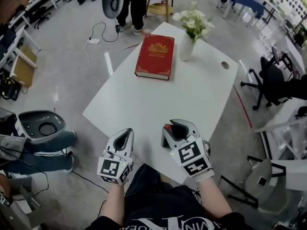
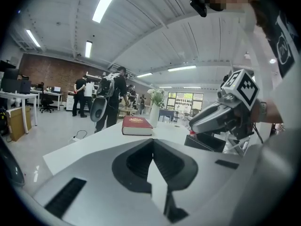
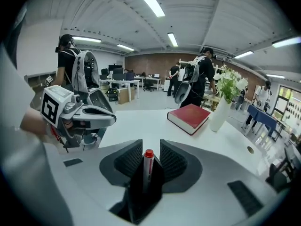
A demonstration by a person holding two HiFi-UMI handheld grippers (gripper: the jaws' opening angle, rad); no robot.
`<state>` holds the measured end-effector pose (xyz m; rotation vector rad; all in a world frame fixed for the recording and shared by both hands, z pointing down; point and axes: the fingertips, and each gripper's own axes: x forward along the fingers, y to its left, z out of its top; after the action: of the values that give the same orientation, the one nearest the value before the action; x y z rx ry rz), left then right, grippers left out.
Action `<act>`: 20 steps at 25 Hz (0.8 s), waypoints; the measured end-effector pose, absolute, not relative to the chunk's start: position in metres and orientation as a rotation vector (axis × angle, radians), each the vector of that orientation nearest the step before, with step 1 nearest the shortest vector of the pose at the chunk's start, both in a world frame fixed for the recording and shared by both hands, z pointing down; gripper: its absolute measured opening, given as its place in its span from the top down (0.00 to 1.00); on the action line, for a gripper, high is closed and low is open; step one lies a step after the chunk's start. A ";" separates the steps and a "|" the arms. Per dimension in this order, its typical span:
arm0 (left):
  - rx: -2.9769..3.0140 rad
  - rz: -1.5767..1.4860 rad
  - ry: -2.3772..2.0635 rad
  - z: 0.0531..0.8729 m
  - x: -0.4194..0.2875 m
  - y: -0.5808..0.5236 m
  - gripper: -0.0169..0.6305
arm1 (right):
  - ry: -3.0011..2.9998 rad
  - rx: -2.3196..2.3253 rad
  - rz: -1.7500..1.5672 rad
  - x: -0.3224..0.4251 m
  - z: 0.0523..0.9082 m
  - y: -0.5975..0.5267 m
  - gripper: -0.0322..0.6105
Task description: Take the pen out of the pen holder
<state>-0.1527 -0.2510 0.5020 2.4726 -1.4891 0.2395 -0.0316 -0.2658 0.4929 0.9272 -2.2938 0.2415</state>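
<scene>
At the near edge of the white table [image 1: 192,95], the right gripper [image 1: 178,124] is pointing down at the black rectangular pen holder [image 3: 137,199]. Its jaws are standing apart, flanking the red-capped marker pen [image 3: 148,161]. The pen is sitting upright in the holder, and a gap is showing beside its cap, so nothing is being clamped. The left gripper [image 1: 128,132] is resting just beside the right one, with its jaws meeting at the tips and carrying nothing. A red hardcover book [image 1: 155,56] and a white vase of white flowers [image 1: 186,46] are occupying the far half of the table.
</scene>
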 end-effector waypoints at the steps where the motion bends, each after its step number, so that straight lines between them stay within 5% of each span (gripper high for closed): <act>1: 2.472 0.239 -1.487 0.502 -0.152 -0.251 0.97 | -2.276 0.914 0.257 -0.032 0.496 -0.265 0.76; 20: 2.427 0.198 -1.526 0.500 -0.163 -0.243 0.97 | -2.385 0.944 0.395 -0.015 0.493 -0.255 0.83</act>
<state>-0.1634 -0.2433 0.5001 2.4271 -1.5257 0.1976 -0.0149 -0.2552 0.4935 0.9444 -2.3855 0.3946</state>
